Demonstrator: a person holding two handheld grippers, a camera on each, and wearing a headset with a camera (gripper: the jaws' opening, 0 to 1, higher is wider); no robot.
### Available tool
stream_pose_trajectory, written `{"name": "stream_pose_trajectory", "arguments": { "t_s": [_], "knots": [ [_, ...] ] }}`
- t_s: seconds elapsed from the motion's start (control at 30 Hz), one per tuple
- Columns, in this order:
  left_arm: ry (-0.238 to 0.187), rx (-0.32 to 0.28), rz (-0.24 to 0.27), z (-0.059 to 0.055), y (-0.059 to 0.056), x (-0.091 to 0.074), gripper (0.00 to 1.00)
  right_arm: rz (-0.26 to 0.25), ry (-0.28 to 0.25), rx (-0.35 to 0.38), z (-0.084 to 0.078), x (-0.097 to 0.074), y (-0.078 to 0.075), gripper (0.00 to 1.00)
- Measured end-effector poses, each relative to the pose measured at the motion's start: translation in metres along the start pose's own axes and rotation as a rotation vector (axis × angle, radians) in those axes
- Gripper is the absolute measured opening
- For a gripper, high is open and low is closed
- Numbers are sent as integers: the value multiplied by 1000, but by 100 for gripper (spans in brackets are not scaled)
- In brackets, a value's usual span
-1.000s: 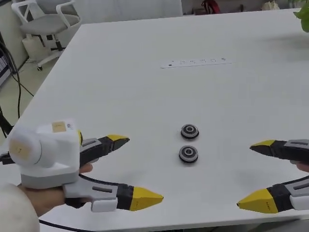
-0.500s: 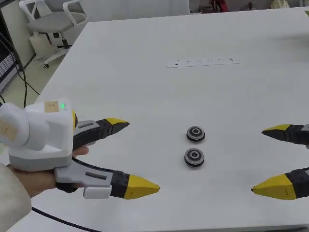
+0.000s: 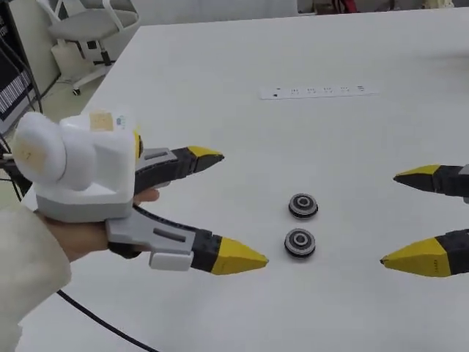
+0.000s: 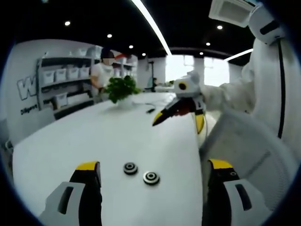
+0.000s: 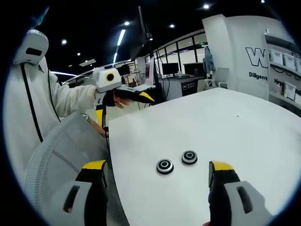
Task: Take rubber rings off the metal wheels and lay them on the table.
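Note:
Two small metal wheels with black rubber rings lie side by side on the white table: the far wheel (image 3: pixel 303 206) and the near wheel (image 3: pixel 299 243). They also lie ahead of the left gripper as wheel (image 4: pixel 130 168) and wheel (image 4: pixel 151 177), and ahead of the right gripper as wheel (image 5: pixel 165 165) and wheel (image 5: pixel 189 157). My left gripper (image 3: pixel 229 207) hovers to their left, open, jaws spread wide with nothing between them. My right gripper (image 3: pixel 399 218) hovers at the right edge, open and empty too. Each gripper points toward the wheels from its side.
A flat white power strip (image 3: pixel 321 92) lies on the table (image 3: pixel 220 88) beyond the wheels. An office chair (image 3: pixel 80 26) stands off the far left corner. A potted plant (image 4: pixel 121 90) sits at the table's far end, with a person behind it near shelves.
The left gripper has risen and moved forward and right, closer to the wheels. The right gripper stays at the right edge. The head camera has shifted, so the wheels sit slightly lower in view.

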State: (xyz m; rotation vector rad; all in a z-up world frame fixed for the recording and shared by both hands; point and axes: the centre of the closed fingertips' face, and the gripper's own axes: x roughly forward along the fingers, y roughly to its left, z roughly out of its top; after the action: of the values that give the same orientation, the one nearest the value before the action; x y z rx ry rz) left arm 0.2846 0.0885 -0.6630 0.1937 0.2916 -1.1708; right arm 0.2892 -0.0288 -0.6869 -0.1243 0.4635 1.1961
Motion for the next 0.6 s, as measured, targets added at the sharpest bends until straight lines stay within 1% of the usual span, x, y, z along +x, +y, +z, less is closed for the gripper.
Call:
{"name": "stream_pose_trajectory", "arguments": {
  "t_s": [0.07, 0.17, 0.27, 0.37, 0.43, 0.6],
  "knots": [
    [-13, 9, -7, 5, 2, 6, 94, 3, -4, -7, 3, 4, -2, 84],
    [-32, 5, -8, 9, 5, 13, 93, 2, 4, -19, 4, 10, -6, 82],
    [-33, 19, -8, 12, 9, 21, 93, 12, -12, -28, 10, 16, -8, 78],
    [-35, 36, -20, 15, 13, 27, 91, 17, -21, -32, 14, 23, -11, 76],
    [-31, 43, -27, 14, 16, 31, 89, 19, -20, -35, 15, 28, -14, 75],
    [-20, 38, -38, 6, 26, 39, 85, 31, -10, -43, 15, 39, -17, 72]
  ]
}}
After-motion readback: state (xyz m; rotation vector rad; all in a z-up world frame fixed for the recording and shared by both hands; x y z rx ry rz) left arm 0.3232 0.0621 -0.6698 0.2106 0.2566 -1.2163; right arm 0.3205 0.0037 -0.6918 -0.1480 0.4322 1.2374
